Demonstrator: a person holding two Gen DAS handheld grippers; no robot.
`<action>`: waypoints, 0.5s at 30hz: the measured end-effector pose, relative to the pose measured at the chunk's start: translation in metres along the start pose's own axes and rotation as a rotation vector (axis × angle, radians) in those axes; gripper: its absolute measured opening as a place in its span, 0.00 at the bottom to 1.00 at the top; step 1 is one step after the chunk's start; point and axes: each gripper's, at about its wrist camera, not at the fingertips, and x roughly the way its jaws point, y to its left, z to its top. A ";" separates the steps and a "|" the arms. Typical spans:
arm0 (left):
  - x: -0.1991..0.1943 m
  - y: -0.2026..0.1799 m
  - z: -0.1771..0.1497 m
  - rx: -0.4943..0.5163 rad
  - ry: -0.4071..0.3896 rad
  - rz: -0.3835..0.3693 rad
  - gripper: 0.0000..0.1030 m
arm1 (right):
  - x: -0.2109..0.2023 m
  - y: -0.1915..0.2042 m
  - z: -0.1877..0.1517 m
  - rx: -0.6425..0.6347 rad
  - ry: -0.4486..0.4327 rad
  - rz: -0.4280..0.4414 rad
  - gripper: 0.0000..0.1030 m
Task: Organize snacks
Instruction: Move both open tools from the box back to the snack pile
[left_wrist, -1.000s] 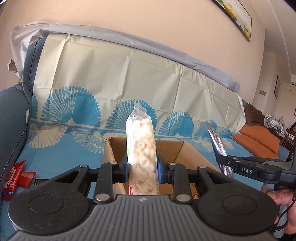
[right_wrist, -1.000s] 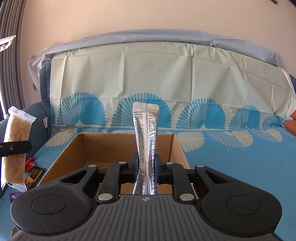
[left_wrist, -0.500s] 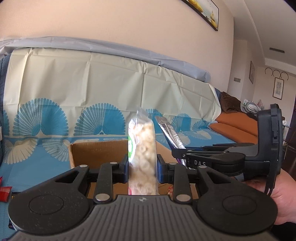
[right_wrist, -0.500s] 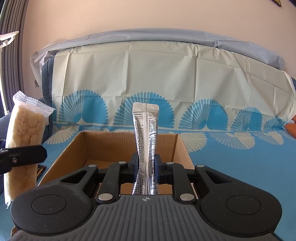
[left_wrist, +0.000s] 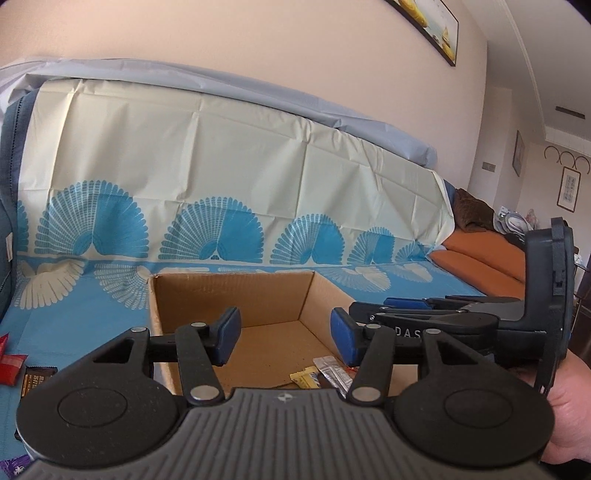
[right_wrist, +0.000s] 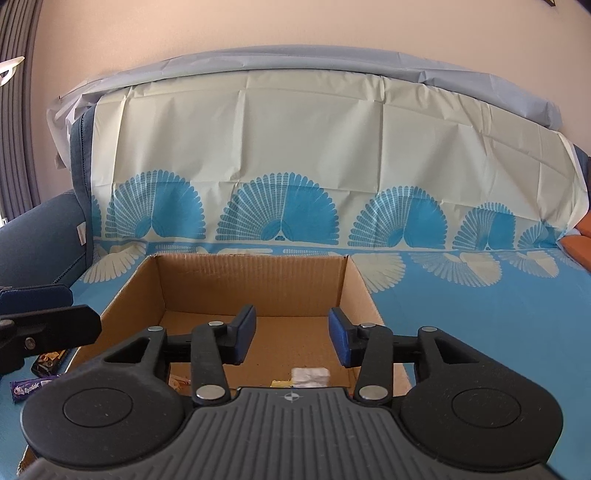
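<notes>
- Snacks (left_wrist: 325, 373) lie on the floor of the cardboard box (right_wrist: 251, 280); more wrappers (left_wrist: 14, 365) sit outside it on the blue cover.
- Left gripper (left_wrist: 284, 330) and right gripper (right_wrist: 291, 336), jaws just opened, hold nothing above the box.
- Risk: side by side, the grippers could knock together or snag the box wall when pulling out.

1. Left wrist view: looks forward and slightly down along the left gripper (left_wrist: 284, 334), close over the cardboard box (left_wrist: 229, 295), facing the draped sofa back; the right gripper (left_wrist: 458, 325) shows at right.
2. Right wrist view: same close, slightly downward aim along the right gripper (right_wrist: 291, 338).
3. Shared: cardboard box (right_wrist: 255, 284), patterned cover (right_wrist: 295, 147).
</notes>
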 end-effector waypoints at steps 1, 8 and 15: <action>-0.001 0.003 0.000 -0.006 -0.002 0.011 0.57 | 0.000 0.001 0.000 0.003 0.000 0.002 0.44; -0.017 0.020 -0.002 0.006 0.000 0.148 0.57 | 0.000 0.019 0.003 0.048 -0.009 0.016 0.44; -0.043 0.061 0.008 0.107 0.036 0.287 0.57 | -0.004 0.062 0.005 0.092 -0.029 0.090 0.40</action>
